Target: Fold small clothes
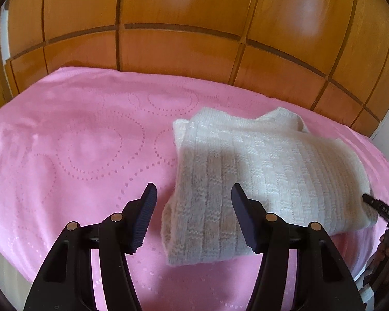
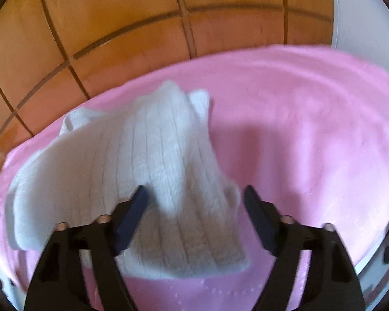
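Work surface is a flat top covered by a pink cloth embossed with dotted hearts and loops [image 1: 85, 140], smooth, with only faint ripples toward its far right in the right wrist view. Directly behind it stands a glossy orange-brown wooden cabinet front divided by dark grooves into panels [image 1: 184, 46], running the full width of the far edge; a white wall or door frame [image 2: 363, 26] borders it at the right. The cream ribbed knit garment [image 1: 259, 171] lies folded on the right half of the cloth in the left wrist view, its long side running from the near edge toward the far right, a small flap sticking up at its far end. The cloth's near edge shows under both grippers, with a pale surface edge exposed at lower left. Left of the garment the pink cloth is bare over a broad stretch; in the right wrist view the cloth right of the garment is likewise bare out to the rim. The left gripper [image 1: 193, 194] hangs above the garment's near left corner, jaws moderately apart, pads clear of the knit, nothing between them. The right gripper [image 2: 195, 194] hangs over the garment's near right end, jaws moderately apart, gripping nothing; this view is motion-blurred. Its black tip [image 1: 376, 204] shows at the garment's right edge in the left wrist view.
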Motion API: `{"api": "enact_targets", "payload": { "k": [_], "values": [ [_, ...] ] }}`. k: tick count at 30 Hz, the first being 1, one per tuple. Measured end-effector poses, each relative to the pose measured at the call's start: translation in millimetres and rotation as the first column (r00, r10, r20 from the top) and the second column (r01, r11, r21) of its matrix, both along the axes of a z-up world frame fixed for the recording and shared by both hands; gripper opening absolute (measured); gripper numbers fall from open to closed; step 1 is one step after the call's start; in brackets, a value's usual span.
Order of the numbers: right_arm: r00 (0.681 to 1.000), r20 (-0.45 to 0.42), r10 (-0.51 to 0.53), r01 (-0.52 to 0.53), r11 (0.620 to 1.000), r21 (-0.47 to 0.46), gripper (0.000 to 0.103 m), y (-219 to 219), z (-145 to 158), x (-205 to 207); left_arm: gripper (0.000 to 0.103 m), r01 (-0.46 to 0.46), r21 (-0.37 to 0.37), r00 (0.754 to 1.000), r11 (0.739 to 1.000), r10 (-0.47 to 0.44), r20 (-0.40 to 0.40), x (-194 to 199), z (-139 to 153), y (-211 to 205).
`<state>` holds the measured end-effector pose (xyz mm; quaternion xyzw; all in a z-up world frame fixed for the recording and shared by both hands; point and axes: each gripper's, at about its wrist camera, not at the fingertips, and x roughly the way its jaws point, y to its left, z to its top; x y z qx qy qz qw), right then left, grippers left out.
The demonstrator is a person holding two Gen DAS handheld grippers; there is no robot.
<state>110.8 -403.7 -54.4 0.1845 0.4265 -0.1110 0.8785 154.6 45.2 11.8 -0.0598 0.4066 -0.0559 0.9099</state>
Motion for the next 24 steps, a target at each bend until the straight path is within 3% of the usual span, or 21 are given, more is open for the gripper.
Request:
{"api": "enact_targets", "payload": {
  "k": [1,2,3,7,10,14,17,22,24],
  "values": [
    [1.000,0.000,0.008,-0.008,1.000,0.012,0.052,-1.5,-1.4,0.0,0.059,0.002,0.003,1.000,1.000,-0.002,-0.003,1.6,-2.2,0.2],
    [1.000,-0.002,0.018,-0.018,1.000,0.007,0.029,0.3,-1.1,0.1,0.059,0.001,0.010,1.000,1.000,-0.001,-0.011,3.9,-5.4,0.1],
    [1.000,-0.001,0.031,-0.031,1.000,-0.005,0.014,2.7,1.7,1.0,0.059,-0.002,0.012,1.000,1.000,0.002,-0.020,5.7,-8.0,0.2],
    [0.999,0.034,0.018,-0.016,0.998,-0.057,0.009,0.2,16.8,-4.9,0.059,-0.012,0.051,0.997,0.999,0.016,-0.081,16.4,-27.5,1.3],
    [0.999,-0.042,-0.028,0.026,0.999,-0.032,0.009,-14.3,-11.2,1.9,0.059,-0.024,0.045,0.995,0.999,0.028,-0.096,16.6,-33.6,3.6],
    [0.999,-0.018,-0.028,0.027,0.999,-0.035,0.017,-8.9,-10.6,-1.3,0.059,-0.044,0.043,0.997,0.998,0.046,-0.069,13.3,-25.8,9.1],
    [0.998,-0.016,-0.061,0.060,0.996,-0.069,0.054,-8.7,-4.8,-8.6,0.059,-0.061,0.010,0.997,0.998,0.061,-0.037,14.4,-15.3,17.9],
    [0.998,0.053,-0.031,0.037,0.993,-0.111,0.059,6.6,21.5,-8.7,0.059,-0.034,-0.028,0.999,0.999,0.035,0.011,18.8,-3.8,18.2],
    [0.996,0.088,0.020,-0.009,0.993,-0.121,0.067,18.9,33.1,-0.1,0.059,-0.004,-0.039,1.000,0.999,0.005,0.009,25.4,-3.6,11.2]
  ]
}}
